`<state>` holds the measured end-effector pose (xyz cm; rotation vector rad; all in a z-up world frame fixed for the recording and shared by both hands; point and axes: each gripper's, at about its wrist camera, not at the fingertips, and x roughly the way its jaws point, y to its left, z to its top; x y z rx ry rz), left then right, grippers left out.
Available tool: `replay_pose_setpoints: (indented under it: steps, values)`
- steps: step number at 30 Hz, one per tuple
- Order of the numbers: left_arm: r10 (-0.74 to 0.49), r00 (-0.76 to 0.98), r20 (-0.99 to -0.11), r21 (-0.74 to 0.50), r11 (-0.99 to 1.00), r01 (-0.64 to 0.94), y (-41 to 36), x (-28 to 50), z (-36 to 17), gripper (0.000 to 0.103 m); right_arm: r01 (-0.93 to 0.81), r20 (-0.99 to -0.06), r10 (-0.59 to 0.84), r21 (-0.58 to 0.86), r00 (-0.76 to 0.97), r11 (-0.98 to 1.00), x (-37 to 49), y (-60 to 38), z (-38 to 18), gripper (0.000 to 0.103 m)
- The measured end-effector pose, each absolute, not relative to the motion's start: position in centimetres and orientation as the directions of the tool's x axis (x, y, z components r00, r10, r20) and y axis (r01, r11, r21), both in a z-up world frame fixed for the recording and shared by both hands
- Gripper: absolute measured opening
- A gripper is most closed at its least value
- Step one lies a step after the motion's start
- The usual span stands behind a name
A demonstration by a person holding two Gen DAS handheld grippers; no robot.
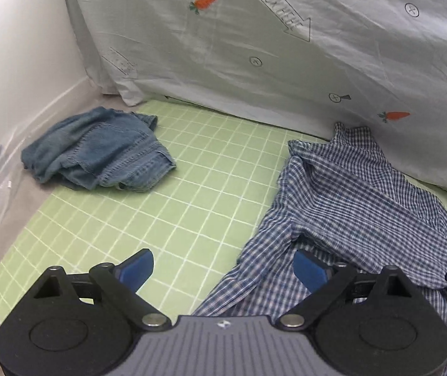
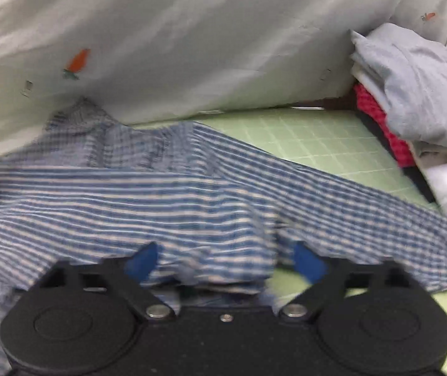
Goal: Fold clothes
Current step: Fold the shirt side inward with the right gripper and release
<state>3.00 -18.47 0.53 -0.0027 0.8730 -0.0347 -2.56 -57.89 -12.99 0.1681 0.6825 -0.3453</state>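
Right wrist view motion-blurred; checked shirt (image 2: 192,194) runs off the left edge, clothes pile (image 2: 411,100) beside it cut off right.

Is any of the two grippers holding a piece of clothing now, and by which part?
Nothing is held. The left gripper and the right gripper are both open above the checked shirt.

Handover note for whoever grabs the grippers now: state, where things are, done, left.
Left gripper: open, empty, over the green grid mat by the shirt's edge.
Right gripper: open, above the checked shirt, not gripping it.
Shirt lies spread and rumpled on the mat, unfolded, collar end against the white sheet.
Jeans sit bunched at the mat's far left.
Pile of clothes at the far right.
Left: fold the shirt; the jeans look loosely folded at best.
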Motion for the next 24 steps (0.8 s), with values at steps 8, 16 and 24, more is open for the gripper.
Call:
replay_pose_setpoints:
  steps: [8,16,24]
  values:
    - [-0.165,0.617,-0.769,-0.14,0.986,0.089,-12.4,1.0,-1.3,0.096,0.26,-0.554,-0.177,0.073,0.813,0.963,-6.2,-47.8,-9.9,0.103]
    - [-0.271,0.585,-0.764,-0.165,0.959,0.229,-3.8,0.6,-2.3,0.096,0.343,-0.633,-0.213,0.088,0.745,0.935,-11.4,-33.8,-9.2,0.103]
    - [-0.347,0.536,-0.77,-0.174,0.922,0.347,2.8,2.9,-1.0,0.096,0.426,-0.688,-0.211,0.156,0.694,0.891,-11.7,-22.3,-11.3,0.099]
